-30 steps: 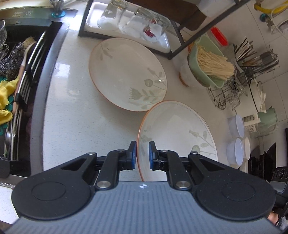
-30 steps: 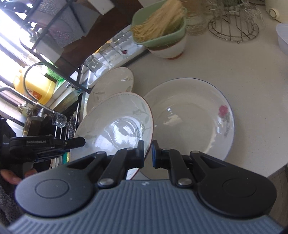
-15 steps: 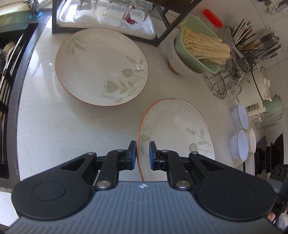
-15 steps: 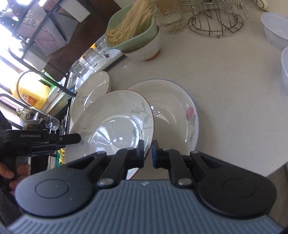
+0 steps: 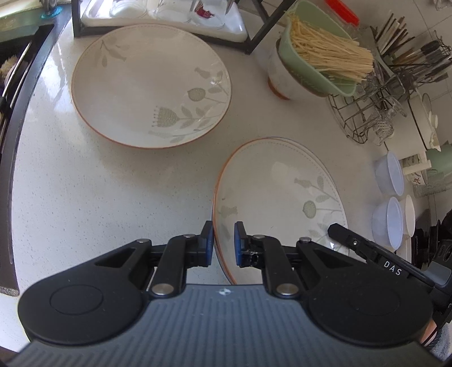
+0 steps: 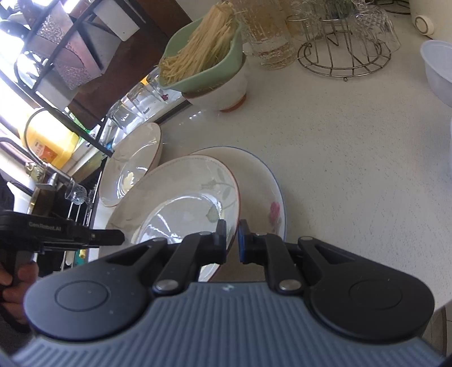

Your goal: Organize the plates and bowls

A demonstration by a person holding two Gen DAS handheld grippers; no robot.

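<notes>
A cream plate with a leaf pattern and an orange rim (image 5: 276, 192) is held at both sides. My left gripper (image 5: 223, 242) is shut on its near-left rim. My right gripper (image 6: 232, 240) is shut on the opposite rim of that plate (image 6: 180, 203). The plate hangs low and tilted over a blue-rimmed plate with a pink flower (image 6: 265, 192), which lies on the counter and is mostly covered. A second leaf-pattern plate (image 5: 149, 93) lies flat on the counter further back left, also visible in the right wrist view (image 6: 132, 163).
A green colander of noodles (image 5: 319, 65) sits on a white bowl at the back right. Beside it are a wire rack with glasses (image 5: 367, 113) and white plastic bowls (image 5: 388, 176). A tray of glasses (image 5: 169, 14) stands at the back, and the sink edge (image 5: 11, 84) lies left.
Both grippers carried the leaf plate to the right and down. It now covers most of the flower plate, which showed almost fully a second ago.
</notes>
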